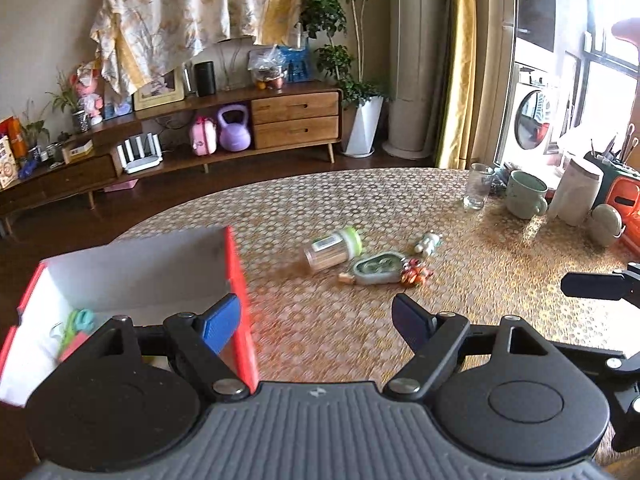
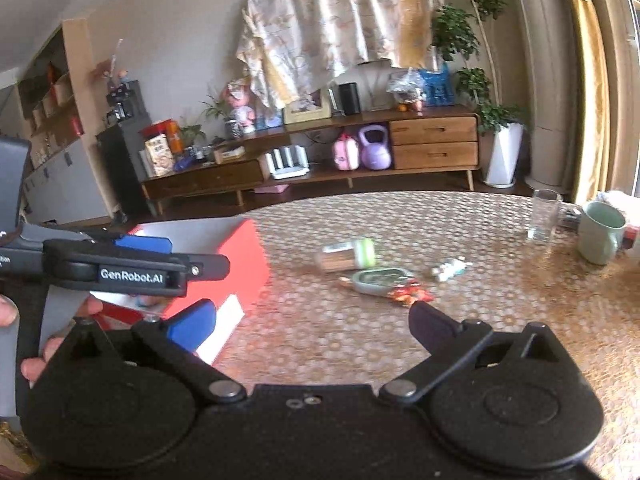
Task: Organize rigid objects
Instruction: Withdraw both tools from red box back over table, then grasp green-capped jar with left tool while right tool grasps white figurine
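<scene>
While both pairs of fingers stand spread wide and grasp nothing, the red box (image 1: 240, 280) fills the lower left of the left wrist view, touching the left gripper (image 1: 316, 320), so that hand is nearer to it. On the worktop (image 1: 400, 208), mid-frame ahead of the right gripper (image 2: 312, 320), lies a loose cluster: a clear bottle (image 1: 332, 248) with a green cap on its side, long axis running left-right, a grey-green flat toy (image 1: 376, 268), a white figurine (image 1: 427, 243) and a red trinket (image 1: 416, 274).
</scene>
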Motion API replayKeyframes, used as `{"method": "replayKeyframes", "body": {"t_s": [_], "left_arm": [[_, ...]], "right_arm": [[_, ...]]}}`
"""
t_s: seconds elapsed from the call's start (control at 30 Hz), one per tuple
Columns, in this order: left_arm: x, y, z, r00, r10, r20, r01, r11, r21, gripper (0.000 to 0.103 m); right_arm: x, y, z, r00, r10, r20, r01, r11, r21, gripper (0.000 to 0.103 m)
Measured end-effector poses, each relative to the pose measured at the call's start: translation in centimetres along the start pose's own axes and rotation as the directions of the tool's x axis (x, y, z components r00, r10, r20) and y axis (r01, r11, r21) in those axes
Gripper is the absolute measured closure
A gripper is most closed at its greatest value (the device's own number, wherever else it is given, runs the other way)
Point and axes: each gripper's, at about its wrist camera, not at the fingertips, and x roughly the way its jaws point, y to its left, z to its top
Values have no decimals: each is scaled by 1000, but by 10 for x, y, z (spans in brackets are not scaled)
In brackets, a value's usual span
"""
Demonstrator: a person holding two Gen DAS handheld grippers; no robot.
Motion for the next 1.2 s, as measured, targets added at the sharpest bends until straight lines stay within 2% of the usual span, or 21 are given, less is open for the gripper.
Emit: {"method": "replayKeyframes", "body": {"t_s": [0.4, 0.53, 0.7, 0.87, 1.2], "left_arm": [[85, -18, 30, 999, 4, -32, -4, 1000, -17, 20], [120, -21, 40, 997, -4, -76, 1, 999, -34, 20], [166, -19, 51, 988, 52, -143, -61, 996, -59, 20], [208, -17, 56, 972, 102, -213, -117, 991, -62, 20], [252, -11, 69, 962, 81, -260, -130, 975, -178, 20]], "right_arm": [[41, -62, 3, 996, -83, -37, 83, 997, 1, 1], [63, -81, 12, 992, -117, -52, 118, 993, 2, 1], [95, -98, 20, 984, -166, -68, 168, 986, 11, 5], [133, -112, 22, 972, -203, -115, 207, 978, 20, 11], [183, -123, 31, 957, -244, -156, 252, 967, 31, 15]]}}
